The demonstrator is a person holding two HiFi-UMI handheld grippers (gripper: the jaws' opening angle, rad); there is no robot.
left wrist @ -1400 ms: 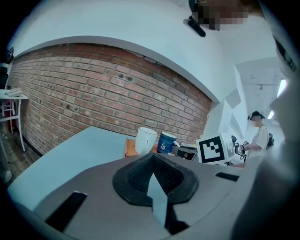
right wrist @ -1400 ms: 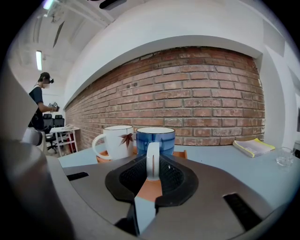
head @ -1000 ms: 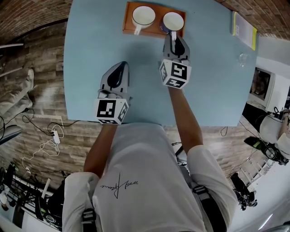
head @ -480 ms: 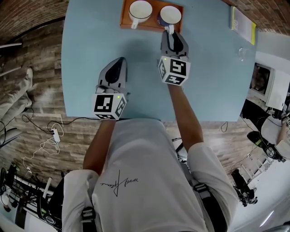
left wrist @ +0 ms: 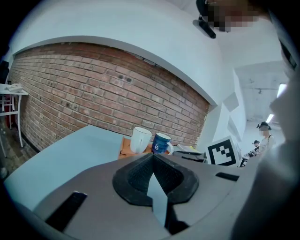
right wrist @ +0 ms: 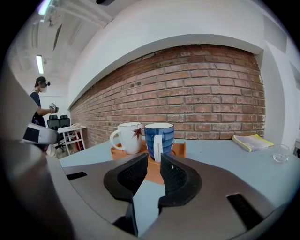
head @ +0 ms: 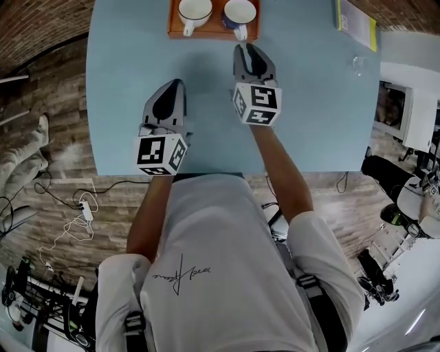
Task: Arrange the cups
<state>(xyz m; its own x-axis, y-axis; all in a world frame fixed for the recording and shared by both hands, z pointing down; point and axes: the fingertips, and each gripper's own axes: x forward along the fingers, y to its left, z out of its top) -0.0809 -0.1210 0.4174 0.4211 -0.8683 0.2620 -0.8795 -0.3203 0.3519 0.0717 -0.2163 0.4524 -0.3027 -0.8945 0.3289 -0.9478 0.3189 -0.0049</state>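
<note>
A white cup point(head: 194, 12) and a blue cup point(head: 239, 12) stand side by side on an orange tray point(head: 214, 31) at the far edge of the light blue table point(head: 124, 103). My right gripper point(head: 249, 51) sits just short of the blue cup's white handle. It is open; its jaws have just been opening and nothing is between them. The right gripper view shows the blue cup point(right wrist: 159, 139) straight ahead of my right gripper point(right wrist: 153, 161), with the white cup point(right wrist: 129, 137) to its left. My left gripper point(head: 173, 88) rests shut and empty over the table, well back from the tray.
A yellow-green book point(head: 355, 23) lies at the table's far right, with a small clear glass point(head: 357, 65) near the right edge. A brick wall stands behind the table. Bare tabletop lies between the grippers and the tray.
My right gripper's jaws have parted and it has drawn back a little from the blue cup's handle. The left gripper has stayed put. The tray sits higher in the head view.
</note>
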